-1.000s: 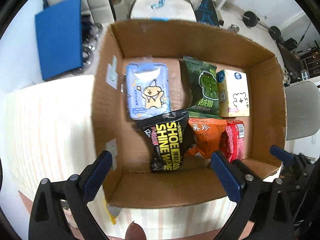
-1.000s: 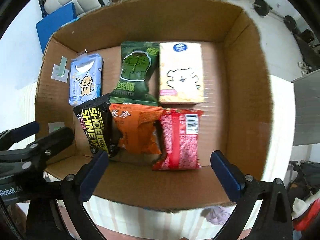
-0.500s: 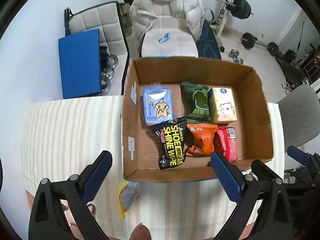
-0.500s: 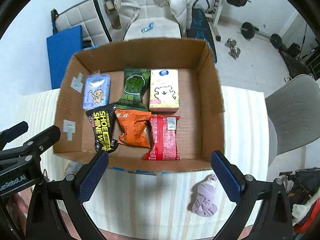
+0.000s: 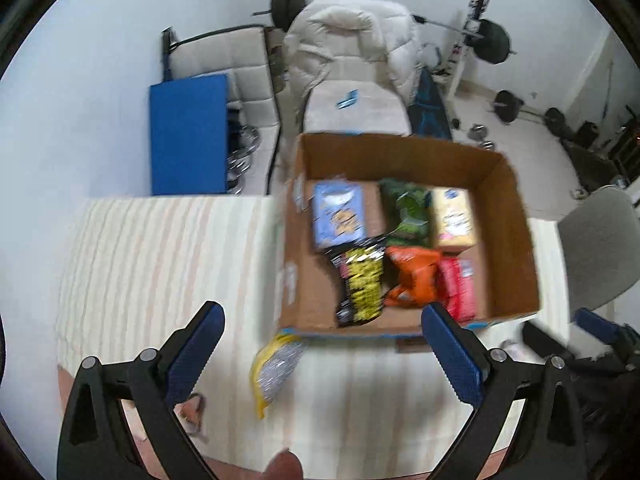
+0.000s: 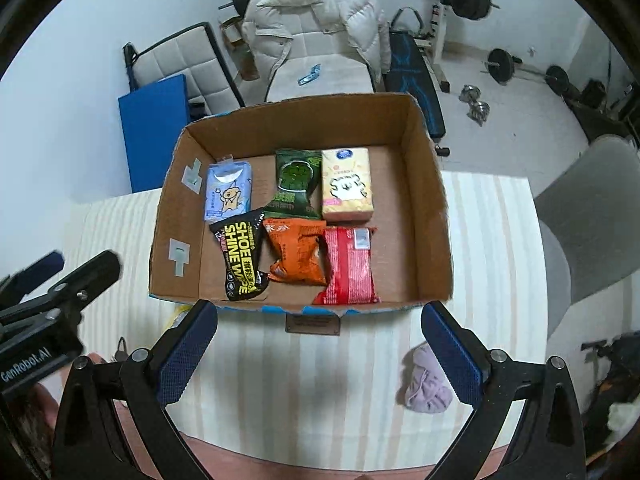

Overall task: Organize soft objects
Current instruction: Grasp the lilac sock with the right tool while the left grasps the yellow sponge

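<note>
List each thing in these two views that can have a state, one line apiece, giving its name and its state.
cardboard box: open-topped, on the striped table, six packs lying flat inside
black shoe wipe pack: flat, its top corner against the blue tissue pack
yellow scouring pad: on the table, outside the box
lilac cloth: crumpled on the table, outside the box
left claw: open, empty
right claw: open, empty

Left black claw with blue pads (image 5: pixel 320 344) spread wide, holding nothing; right black blue-padded claw (image 6: pixel 318 344) likewise agape, empty.
</note>
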{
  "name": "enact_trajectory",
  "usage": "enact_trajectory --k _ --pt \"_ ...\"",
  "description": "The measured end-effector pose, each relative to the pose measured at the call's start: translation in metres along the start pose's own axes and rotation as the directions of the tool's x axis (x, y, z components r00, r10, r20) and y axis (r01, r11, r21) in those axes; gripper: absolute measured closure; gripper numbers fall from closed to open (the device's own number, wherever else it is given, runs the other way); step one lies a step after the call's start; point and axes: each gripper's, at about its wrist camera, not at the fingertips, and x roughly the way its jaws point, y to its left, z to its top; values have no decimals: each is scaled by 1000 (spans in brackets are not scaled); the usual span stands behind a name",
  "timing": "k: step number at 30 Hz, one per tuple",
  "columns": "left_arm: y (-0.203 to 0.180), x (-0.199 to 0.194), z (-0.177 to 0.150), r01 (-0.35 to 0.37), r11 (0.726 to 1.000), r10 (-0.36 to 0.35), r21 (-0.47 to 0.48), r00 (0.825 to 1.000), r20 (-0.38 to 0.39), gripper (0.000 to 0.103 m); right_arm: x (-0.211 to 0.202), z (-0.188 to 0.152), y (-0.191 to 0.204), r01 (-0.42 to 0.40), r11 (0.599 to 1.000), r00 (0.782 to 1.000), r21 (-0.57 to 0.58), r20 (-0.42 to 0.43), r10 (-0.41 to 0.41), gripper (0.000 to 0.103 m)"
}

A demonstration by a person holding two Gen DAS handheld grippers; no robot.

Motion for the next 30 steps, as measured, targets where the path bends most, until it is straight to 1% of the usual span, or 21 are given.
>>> enact_trajectory --k 3,5,7,9,10,12,13,15,17,21,22,23,26,28,29,30 --pt "18 21 -19 -56 998 55 -20 997 -45 2 7 -14 -20 20 997 1000 77 -16 -19 0" --pt "32 44 -33 -69 997 65 -35 992 -106 2 23 -29 -39 41 989 998 141 -59 -33 0" --pt "42 68 -46 -87 996 79 -37 982 -171 2 41 -44 -56 66 980 993 186 -109 -46 0" --pt "48 94 -57 -106 994 98 -20 968 -233 2 60 -58 -72 80 970 987 230 -155 -45 0" --pt "49 108 -63 -110 994 104 -7 957 -270 2 69 -65 -79 96 965 983 244 -177 -53 0" --pt "50 131 -72 -113 993 111 11 941 -319 2 85 -78 -91 129 955 974 269 -216 -71 0" --pt "50 144 -76 -117 993 120 29 930 -348 2 93 -83 -96 138 949 970 282 -233 -72 0" --pt "46 164 -81 -111 992 124 56 917 -380 2 106 -91 -105 159 940 962 302 -260 -79 0" --pt "41 183 -86 -116 989 145 94 902 -407 2 118 -99 -114 181 930 956 319 -278 -91 0" --pt "34 208 -91 -101 987 143 122 894 -425 2 136 -104 -125 215 917 948 335 -298 -114 0" --pt "32 210 -92 -89 989 132 118 896 -425 7 140 -104 -127 221 915 946 337 -301 -118 0" --pt "31 212 -93 -82 990 124 115 896 -426 18 145 -104 -130 226 912 945 342 -304 -120 0" --pt "27 212 -96 -50 996 80 80 895 -439 45 159 -106 -137 228 908 940 351 -322 -112 0" --pt "25 209 -100 -22 999 42 50 889 -455 56 168 -108 -140 206 908 941 366 -330 -81 2" --pt "25 208 -102 -10 1000 22 29 886 -462 56 171 -109 -141 196 907 941 373 -331 -68 10" --pt "24 205 -104 0 1000 4 8 884 -467 57 174 -111 -140 185 910 941 371 -334 -55 24"
